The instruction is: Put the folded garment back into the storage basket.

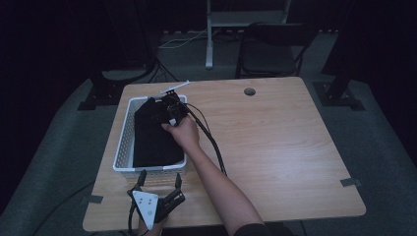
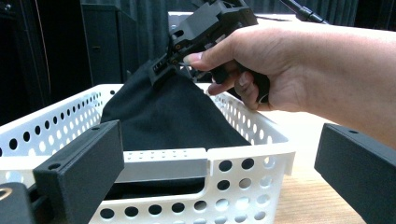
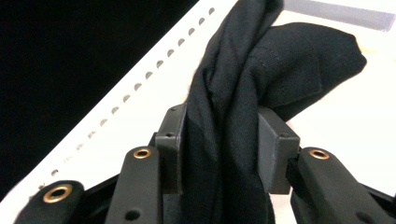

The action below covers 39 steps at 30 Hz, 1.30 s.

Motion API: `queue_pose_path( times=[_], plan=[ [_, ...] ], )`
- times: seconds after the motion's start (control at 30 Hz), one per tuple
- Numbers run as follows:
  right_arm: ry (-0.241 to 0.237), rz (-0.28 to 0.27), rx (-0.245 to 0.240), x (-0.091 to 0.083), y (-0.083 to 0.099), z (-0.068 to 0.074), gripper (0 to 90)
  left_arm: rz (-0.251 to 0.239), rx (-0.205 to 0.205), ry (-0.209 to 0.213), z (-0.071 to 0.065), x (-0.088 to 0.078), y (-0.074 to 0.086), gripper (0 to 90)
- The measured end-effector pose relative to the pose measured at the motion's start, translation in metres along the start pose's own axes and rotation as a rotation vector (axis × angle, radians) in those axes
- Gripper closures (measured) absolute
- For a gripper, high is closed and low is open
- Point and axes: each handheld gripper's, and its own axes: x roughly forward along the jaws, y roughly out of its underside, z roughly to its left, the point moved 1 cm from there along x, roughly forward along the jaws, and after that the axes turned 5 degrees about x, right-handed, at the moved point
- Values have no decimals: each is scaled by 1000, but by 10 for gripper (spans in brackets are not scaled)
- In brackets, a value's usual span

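A black cloth (image 1: 152,140) lies in a white perforated basket (image 1: 125,142) at the table's left. My right gripper (image 1: 169,110) reaches into the basket's far end and is shut on a bunched fold of the cloth (image 3: 280,70). The fabric fills the gap between the pads of the right gripper (image 3: 219,154). In the left gripper view the cloth (image 2: 168,116) rises in a peak to the right gripper (image 2: 163,70) above the basket (image 2: 252,163). My left gripper (image 1: 160,175) stands open at the basket's near end, jaws wide and bare.
The right gripper's cable (image 1: 211,142) trails over the wooden table (image 1: 275,147) beside the forearm. A round grommet hole (image 1: 250,91) sits near the far edge. A dark chair (image 1: 270,49) stands behind the table. Tape tabs mark the front corners.
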Motion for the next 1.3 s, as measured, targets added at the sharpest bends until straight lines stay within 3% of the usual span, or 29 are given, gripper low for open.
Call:
queue_pose_path(
  times=[0.23,0.3,0.47,0.6,0.73,0.87,1.0,1.13,1.3],
  plan=[
    [6,46,-29,2,1,0,561,2,1,0,0,0,0,26],
    [-2,105,-64,7,3,3,582,3,1,1,0,0,0,26],
    [-10,145,-104,9,4,10,607,4,1,1,0,0,0,26],
    [10,137,-103,9,4,11,583,4,1,1,0,0,0,26],
    [75,143,-90,9,4,5,436,1,0,0,0,0,0,26],
    [71,160,-95,9,6,4,332,2,1,1,0,0,0,26],
    [112,180,-100,12,7,9,170,3,1,1,0,0,0,26],
    [136,191,-99,12,8,9,121,2,1,0,0,0,0,26],
    [161,217,-138,11,9,11,114,3,1,1,0,0,0,26]
  ],
)
